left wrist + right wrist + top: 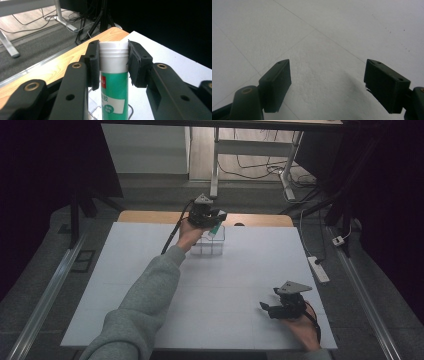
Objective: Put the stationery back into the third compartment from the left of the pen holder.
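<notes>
Left gripper view: the left gripper [113,63] clamps a green glue tube [114,92] by its white cap, above a clear organizer [209,244]. The right gripper [327,86] rests apart, jaws wide, on the white table [332,37].

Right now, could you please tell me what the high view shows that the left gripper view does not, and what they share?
High view alone: the person's grey sleeve, the right gripper resting on the white table near its front edge, and the whole clear compartment box.

Left gripper view alone: the black jaws pressed on the white cap of the tube, and the printed characters on its label.

Both: the left gripper holding the green tube over the clear box, and the wooden table edge.
</notes>
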`<move>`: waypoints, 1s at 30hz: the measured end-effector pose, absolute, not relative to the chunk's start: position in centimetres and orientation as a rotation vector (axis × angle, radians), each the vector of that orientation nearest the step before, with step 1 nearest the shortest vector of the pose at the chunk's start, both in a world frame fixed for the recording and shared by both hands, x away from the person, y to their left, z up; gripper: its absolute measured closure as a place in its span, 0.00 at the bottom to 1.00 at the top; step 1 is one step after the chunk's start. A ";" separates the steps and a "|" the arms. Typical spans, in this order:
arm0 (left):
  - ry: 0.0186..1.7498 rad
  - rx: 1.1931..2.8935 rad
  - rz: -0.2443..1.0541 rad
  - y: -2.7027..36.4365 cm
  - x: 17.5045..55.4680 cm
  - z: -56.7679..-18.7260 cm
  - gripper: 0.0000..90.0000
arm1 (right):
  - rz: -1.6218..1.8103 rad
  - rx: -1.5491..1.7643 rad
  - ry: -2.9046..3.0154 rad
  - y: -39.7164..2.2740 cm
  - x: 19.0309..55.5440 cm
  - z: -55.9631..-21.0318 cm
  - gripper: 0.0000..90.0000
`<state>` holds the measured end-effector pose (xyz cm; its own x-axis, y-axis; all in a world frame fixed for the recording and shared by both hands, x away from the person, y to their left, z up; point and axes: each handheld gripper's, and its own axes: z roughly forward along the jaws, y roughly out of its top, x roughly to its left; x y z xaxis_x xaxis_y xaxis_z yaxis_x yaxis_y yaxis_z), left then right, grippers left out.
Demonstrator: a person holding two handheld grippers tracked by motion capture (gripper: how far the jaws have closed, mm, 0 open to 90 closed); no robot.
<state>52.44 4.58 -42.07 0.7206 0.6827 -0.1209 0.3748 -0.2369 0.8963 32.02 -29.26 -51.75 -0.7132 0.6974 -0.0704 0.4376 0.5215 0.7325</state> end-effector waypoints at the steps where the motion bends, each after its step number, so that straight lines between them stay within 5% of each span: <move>1: 0.824 1.854 0.359 4.5 52.5 -42.1 0.71 | 1.014 0.939 2.411 -29.3 32.0 -51.8 0.24; 14: 0.831 1.892 0.339 3.8 53.5 -42.9 0.70 | 1.012 0.935 2.416 -29.3 32.1 -51.8 0.23; 17: 0.847 1.926 0.313 4.0 53.5 -42.9 0.47 | 1.012 0.935 2.417 -29.3 32.0 -51.8 0.23; 19: 0.848 1.926 0.290 4.4 53.3 -42.8 0.41 | 1.012 0.936 2.417 -29.3 32.0 -51.8 0.23; 30: 0.780 1.963 0.285 5.8 51.6 -42.3 0.40 | 1.005 0.936 2.418 -29.2 32.1 -51.9 0.23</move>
